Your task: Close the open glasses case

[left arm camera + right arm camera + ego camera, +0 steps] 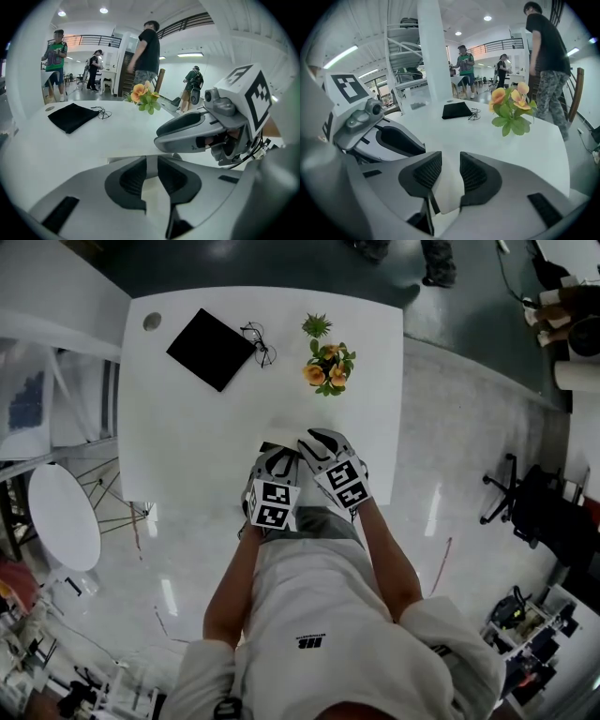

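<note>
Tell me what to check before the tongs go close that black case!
1. Case on table: ok.
2. Glasses outside the case, beside it: ok.
3. Left tongs empty: ok, shut.
4. Right tongs empty: ok, shut.
5. Tongs near case: not ok, both at the near table edge.
6. Flowers out of the way: ok, right of case.

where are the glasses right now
In the head view, the glasses lie on the white table, far side, just right of the black case and left of the flowers.
</note>
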Demonstrator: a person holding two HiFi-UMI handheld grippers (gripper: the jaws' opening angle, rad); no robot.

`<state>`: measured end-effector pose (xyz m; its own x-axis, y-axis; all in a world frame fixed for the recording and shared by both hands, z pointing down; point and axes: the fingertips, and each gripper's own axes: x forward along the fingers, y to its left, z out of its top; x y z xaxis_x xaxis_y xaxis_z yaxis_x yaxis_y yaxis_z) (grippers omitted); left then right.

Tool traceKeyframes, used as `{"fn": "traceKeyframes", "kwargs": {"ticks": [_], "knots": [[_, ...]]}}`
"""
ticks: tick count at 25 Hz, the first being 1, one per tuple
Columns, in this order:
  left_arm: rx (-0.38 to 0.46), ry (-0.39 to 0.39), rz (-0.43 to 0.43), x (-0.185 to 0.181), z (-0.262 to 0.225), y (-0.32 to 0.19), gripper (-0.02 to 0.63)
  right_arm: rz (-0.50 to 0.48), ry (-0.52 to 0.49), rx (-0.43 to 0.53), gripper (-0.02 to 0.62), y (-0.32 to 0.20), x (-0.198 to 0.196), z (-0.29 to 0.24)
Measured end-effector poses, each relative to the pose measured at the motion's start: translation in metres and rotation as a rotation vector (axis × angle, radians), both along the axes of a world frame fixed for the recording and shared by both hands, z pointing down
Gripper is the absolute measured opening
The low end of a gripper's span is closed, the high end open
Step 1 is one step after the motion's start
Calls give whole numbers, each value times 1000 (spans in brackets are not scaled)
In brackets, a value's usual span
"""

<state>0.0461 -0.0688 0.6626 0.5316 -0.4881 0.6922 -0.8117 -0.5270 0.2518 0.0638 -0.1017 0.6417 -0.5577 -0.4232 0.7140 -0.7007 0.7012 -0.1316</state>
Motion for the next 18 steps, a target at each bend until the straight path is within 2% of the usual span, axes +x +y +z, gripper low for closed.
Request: {"fn": "traceKeyframes", "kwargs": {"ticks": [18], "knots": [[6,-1,-42,-7,2,17,87,-44,11,-5,121,20,-5,5]]}}
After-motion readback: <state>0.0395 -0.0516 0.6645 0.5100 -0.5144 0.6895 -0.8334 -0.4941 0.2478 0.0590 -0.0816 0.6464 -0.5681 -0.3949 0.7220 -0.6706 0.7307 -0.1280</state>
